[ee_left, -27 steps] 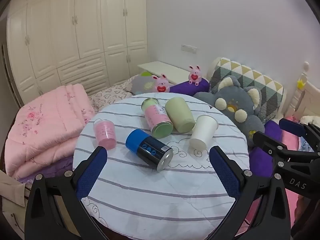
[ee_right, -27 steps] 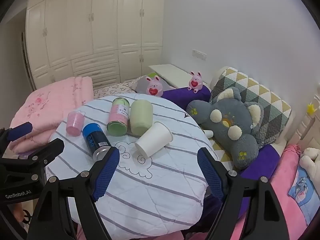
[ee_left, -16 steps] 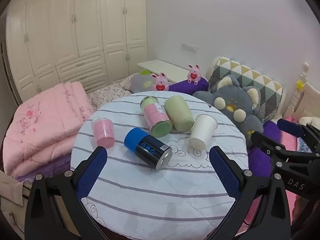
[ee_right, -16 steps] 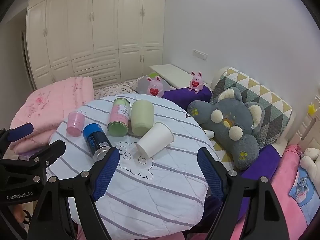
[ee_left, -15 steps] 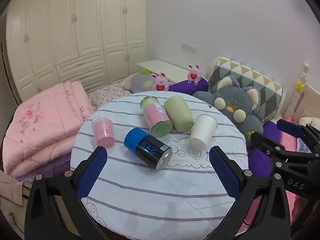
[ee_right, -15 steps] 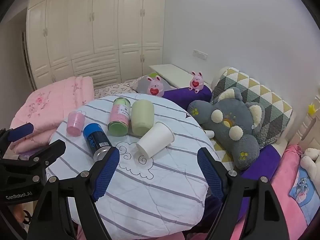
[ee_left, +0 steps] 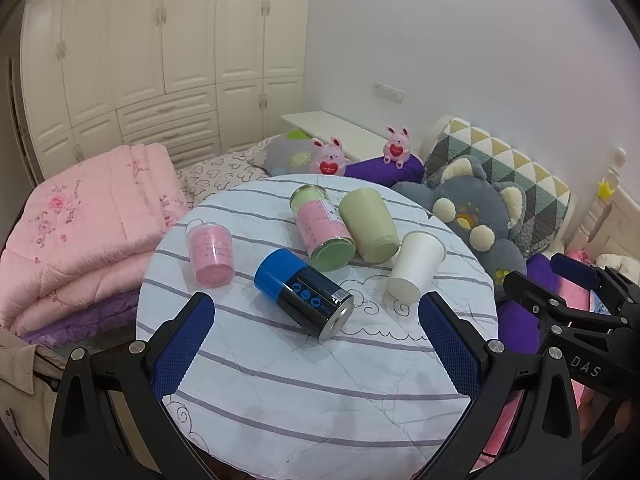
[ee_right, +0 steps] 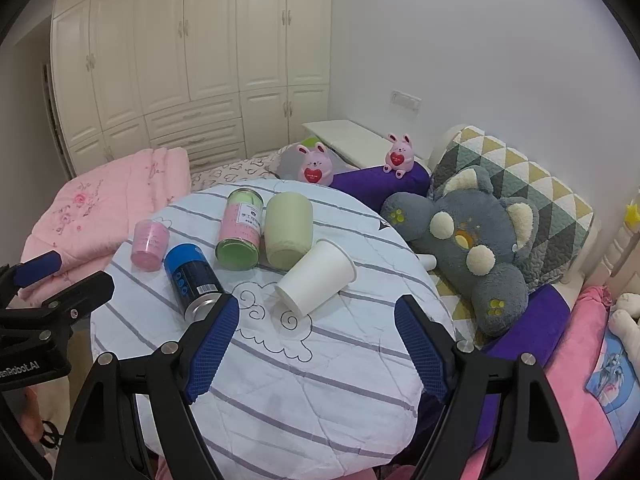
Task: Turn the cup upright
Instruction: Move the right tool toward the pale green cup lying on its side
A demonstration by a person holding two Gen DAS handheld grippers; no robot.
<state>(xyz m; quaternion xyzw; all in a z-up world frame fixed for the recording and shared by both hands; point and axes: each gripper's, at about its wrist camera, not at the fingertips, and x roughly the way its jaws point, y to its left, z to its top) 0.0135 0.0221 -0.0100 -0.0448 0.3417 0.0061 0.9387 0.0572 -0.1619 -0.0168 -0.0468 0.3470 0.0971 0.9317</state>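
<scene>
A white paper cup [ee_left: 416, 266] lies on its side on the round striped table [ee_left: 304, 376], base toward me; it also shows in the right wrist view [ee_right: 316, 277]. A green cup [ee_left: 368, 230] and a small pink cup [ee_left: 210, 255] lie nearby, also seen from the right wrist as the green cup [ee_right: 289, 231] and pink cup [ee_right: 149, 245]. My left gripper [ee_left: 316, 344] is open and empty above the table's near part. My right gripper [ee_right: 318, 342] is open and empty, just short of the white cup.
A blue-capped black can [ee_left: 306, 287] and a pink-labelled canister [ee_left: 325, 233] lie on the table. A folded pink quilt [ee_left: 80, 216] is at the left. A grey plush bear [ee_right: 472, 240], pillows and pink rabbit toys [ee_right: 314, 164] lie behind and right.
Both views have shifted very slightly; the table and cups sit a little further left in the left wrist view. Nothing on the table has moved, and both grippers stay open.
</scene>
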